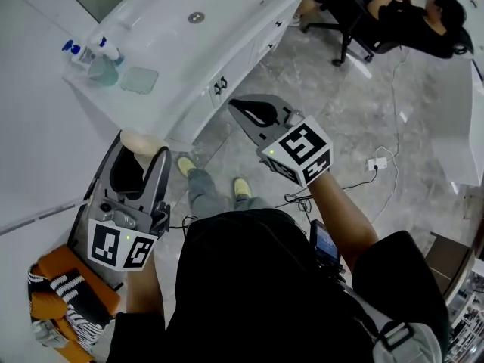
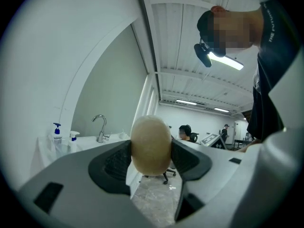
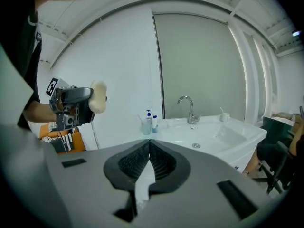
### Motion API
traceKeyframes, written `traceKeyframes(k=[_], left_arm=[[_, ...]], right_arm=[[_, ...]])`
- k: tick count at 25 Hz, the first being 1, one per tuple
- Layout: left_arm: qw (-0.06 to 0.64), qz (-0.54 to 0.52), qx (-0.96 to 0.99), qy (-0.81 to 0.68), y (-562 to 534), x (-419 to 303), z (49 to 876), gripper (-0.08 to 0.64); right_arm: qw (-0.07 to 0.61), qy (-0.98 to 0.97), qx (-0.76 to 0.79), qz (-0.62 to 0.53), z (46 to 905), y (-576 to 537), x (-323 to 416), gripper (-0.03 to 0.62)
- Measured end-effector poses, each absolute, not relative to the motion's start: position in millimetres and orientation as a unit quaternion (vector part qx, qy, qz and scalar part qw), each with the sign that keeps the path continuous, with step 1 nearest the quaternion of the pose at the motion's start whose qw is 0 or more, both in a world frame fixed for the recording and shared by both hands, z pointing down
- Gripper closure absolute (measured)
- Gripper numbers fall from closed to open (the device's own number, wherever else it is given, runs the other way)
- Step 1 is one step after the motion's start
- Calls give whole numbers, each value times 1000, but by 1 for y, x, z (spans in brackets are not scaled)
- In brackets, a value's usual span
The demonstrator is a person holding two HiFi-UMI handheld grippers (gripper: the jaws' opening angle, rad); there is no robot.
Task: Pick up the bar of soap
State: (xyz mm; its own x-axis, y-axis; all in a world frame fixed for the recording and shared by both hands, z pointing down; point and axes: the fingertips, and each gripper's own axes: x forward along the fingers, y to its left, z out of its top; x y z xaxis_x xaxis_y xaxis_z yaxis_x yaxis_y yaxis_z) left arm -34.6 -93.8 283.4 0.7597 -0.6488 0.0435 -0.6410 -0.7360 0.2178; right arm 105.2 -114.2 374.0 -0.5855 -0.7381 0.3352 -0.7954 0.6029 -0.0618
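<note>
The bar of soap [image 2: 150, 145] is a cream, rounded oval, held upright between the jaws of my left gripper [image 2: 151, 156], which is shut on it. In the head view the soap [image 1: 140, 142] pokes out at the tip of the left gripper [image 1: 141, 153], lifted clear of the white washbasin counter [image 1: 189, 59]. My right gripper [image 1: 243, 109] hovers in front of the counter's edge, jaws shut together with nothing between them. The right gripper view shows the left gripper with the soap [image 3: 99, 97] raised at the left, and the right gripper [image 3: 149, 148] shut.
On the counter stand two pump bottles [image 1: 91, 50], a glass cup [image 1: 103, 71], a soap dish [image 1: 139, 79] and a tap [image 3: 188, 107] above the basin drain [image 1: 196, 17]. An orange and striped bundle [image 1: 64, 293] lies low left. A person sits on an office chair [image 1: 408, 17] far right. Cables [image 1: 376, 162] cross the floor.
</note>
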Motion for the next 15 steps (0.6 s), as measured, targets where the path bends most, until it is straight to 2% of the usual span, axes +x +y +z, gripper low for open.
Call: traceKeyframes(k=[15], left_arm=[[89,-2,921,-380,-14,-29,265,282]], right_arm=[[109,-898,415,99,363,-51,110,583]])
